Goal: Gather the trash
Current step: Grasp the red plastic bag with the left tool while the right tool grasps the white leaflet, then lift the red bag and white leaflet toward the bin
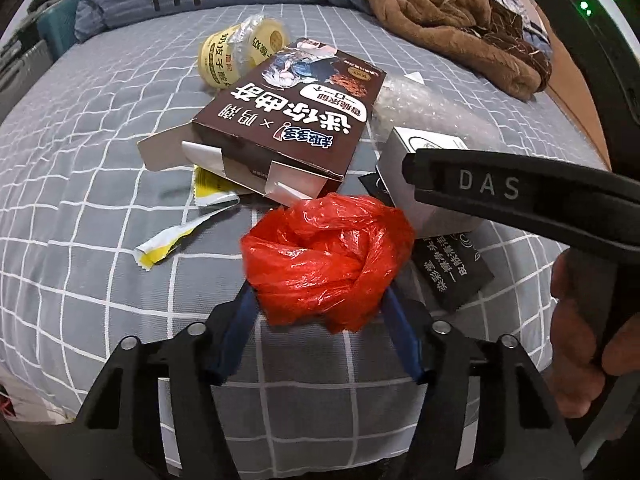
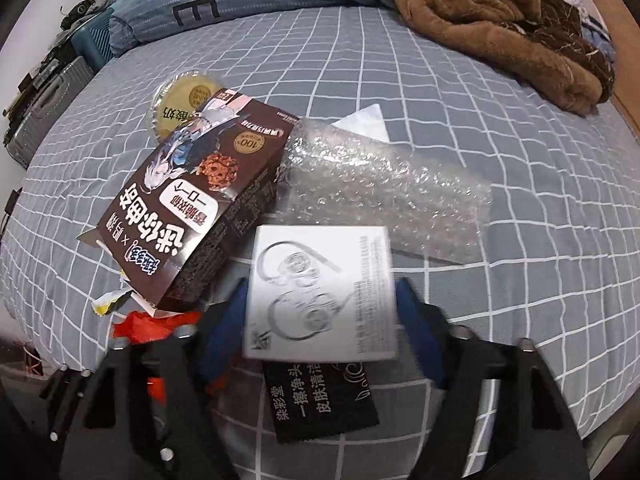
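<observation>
On the grey checked bed (image 1: pixel 100 184), a knotted red bag (image 1: pixel 328 264) is squeezed between the blue pads of the left gripper (image 1: pixel 320 300), and a white box (image 2: pixel 320 292) is held snugly between the pads of the right gripper (image 2: pixel 320 312). Both should be lifted slowly and kept level, so nothing is dropped. The brown box (image 1: pixel 288 120) just beside them should not be bumped.
</observation>
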